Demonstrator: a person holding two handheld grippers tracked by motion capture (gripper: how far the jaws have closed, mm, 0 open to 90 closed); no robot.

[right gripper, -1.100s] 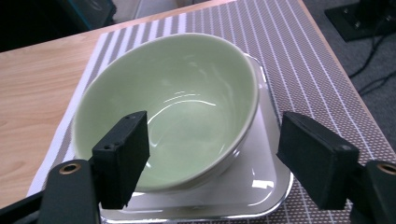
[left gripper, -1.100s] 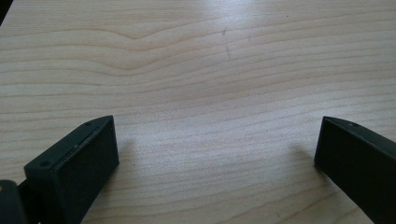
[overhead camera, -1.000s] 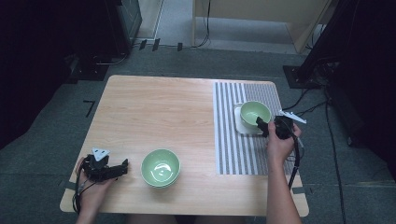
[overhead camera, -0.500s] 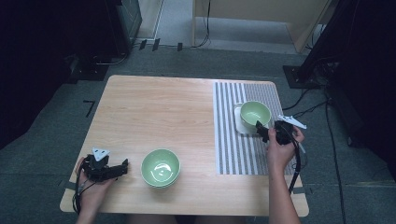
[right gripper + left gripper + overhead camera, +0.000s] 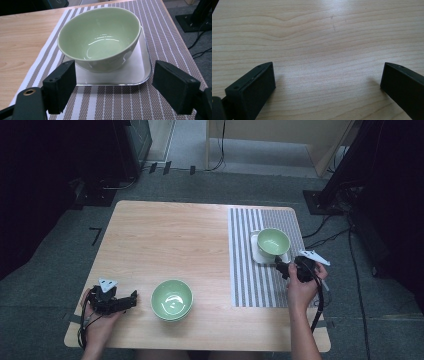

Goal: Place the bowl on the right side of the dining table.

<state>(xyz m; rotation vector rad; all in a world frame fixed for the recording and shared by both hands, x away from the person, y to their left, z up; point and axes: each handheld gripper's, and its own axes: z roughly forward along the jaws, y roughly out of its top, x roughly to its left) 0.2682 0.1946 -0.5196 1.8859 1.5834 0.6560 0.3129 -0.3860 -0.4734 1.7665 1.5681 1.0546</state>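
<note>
A pale green bowl [image 5: 273, 241] [image 5: 100, 37] stands on a white square plate [image 5: 256, 251] [image 5: 140, 70] on the striped placemat [image 5: 250, 280] [image 5: 160, 32] at the table's right. My right gripper [image 5: 282, 268] [image 5: 113, 86] hovers just in front of the plate, open, jaws wide apart and apart from the bowl. A second green bowl [image 5: 172, 299] sits on bare wood near the front edge. To its left my left gripper [image 5: 131, 299] [image 5: 327, 82] rests low over the wooden table [image 5: 317, 37], open, with nothing between its jaws.
The wooden table [image 5: 165, 240] has bare room across its back and middle. Dark equipment stands and cables [image 5: 330, 227] lie on the floor to the right; black cabinets stand at the back left.
My right gripper has drawn back toward the front edge, away from the bowl on the plate. The left gripper has stayed where it was.
</note>
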